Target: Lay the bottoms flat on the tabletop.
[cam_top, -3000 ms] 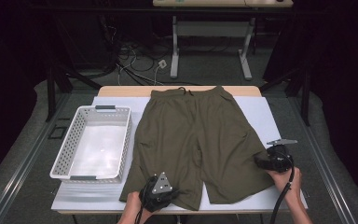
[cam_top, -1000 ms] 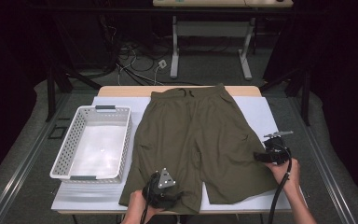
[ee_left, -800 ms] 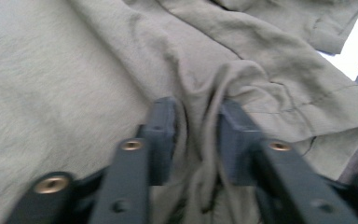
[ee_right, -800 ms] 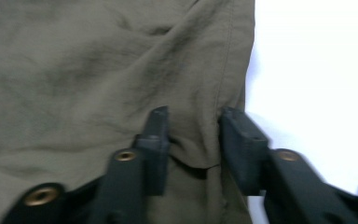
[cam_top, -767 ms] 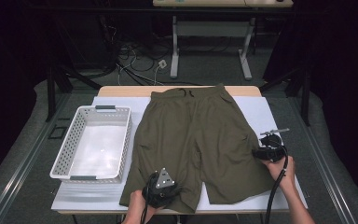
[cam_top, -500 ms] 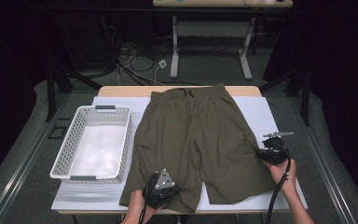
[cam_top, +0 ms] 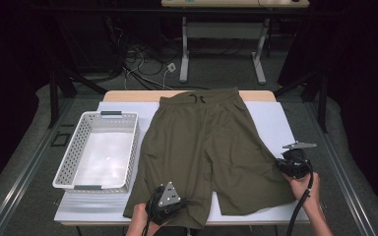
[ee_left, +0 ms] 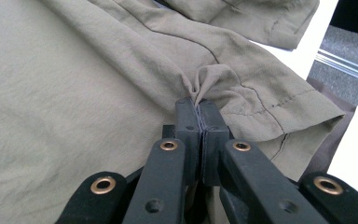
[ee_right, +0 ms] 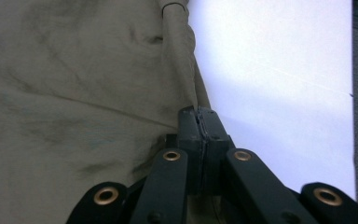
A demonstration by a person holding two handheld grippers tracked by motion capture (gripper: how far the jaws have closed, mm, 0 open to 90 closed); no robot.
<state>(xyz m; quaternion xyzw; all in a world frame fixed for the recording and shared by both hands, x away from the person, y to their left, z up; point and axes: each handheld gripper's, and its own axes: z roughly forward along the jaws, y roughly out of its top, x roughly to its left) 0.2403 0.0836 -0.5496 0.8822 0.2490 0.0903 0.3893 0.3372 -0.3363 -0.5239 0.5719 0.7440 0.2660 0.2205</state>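
The left gripper (cam_top: 177,202) is pinching a small fold of the olive-green soft woven shorts (cam_top: 209,147) near the hem of the nearer leg, its 2 jaws pressed together on the fabric (ee_left: 209,79). The right gripper (cam_top: 283,164) is biting the outer side seam of the other leg, jaws likewise squeezed on a ridge of cloth (ee_right: 179,60); both pairs have just been closing onto it. The shorts are lying flat across the white-topped table (cam_top: 270,123), waistband at the far edge. They are looking light, limp and prone to sagging, so hems and seams are probably giving the firmest hold. Left of the shorts, a white perforated plastic basket (cam_top: 66,162) is sitting just beside them.
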